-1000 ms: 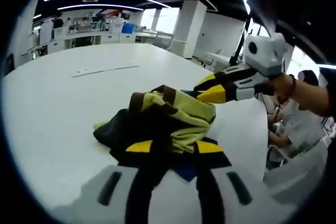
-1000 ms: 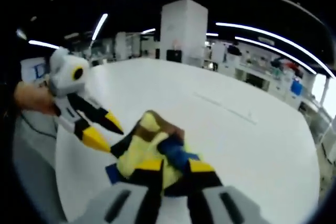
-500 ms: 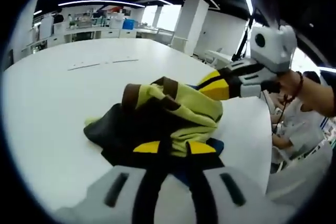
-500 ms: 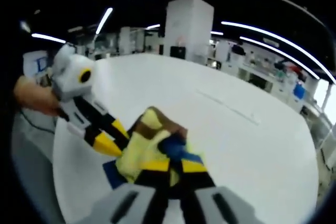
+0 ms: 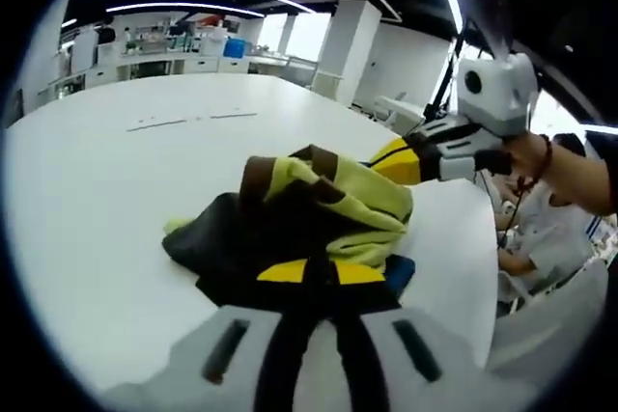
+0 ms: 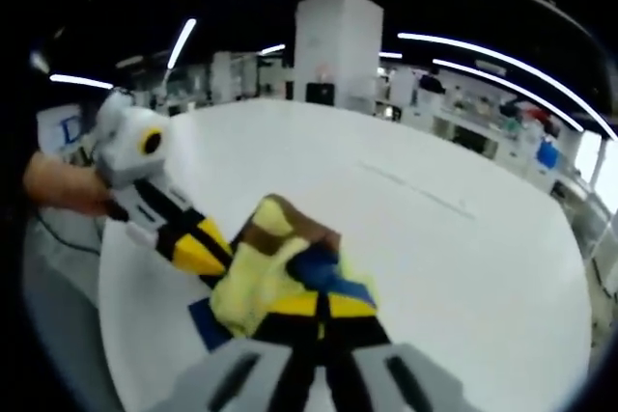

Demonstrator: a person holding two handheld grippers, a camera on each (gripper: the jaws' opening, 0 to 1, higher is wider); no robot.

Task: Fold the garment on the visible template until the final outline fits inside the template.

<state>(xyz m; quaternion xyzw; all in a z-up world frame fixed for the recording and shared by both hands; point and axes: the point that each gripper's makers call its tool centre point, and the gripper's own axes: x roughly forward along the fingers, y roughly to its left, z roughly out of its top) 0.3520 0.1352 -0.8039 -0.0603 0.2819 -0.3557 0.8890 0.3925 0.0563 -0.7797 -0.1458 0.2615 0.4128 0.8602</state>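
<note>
Garment (image 5: 319, 209) yellow-green, brown bands, black, blue; table (image 5: 106, 190) white.

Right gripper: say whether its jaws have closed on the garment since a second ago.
Yes. The right gripper had its yellow tips apart over the garment; now they meet, pinching the cloth on the white table.

Left tongs (image 5: 321, 270) pinch the bunched garment (image 5: 309, 214) on the white table (image 5: 116, 180).

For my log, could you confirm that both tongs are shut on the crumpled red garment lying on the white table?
Not quite: the garment is yellow-green, black and brown, not red, as the left gripper view shows. Both tongs, left and right, are shut on it on the white table.
</note>
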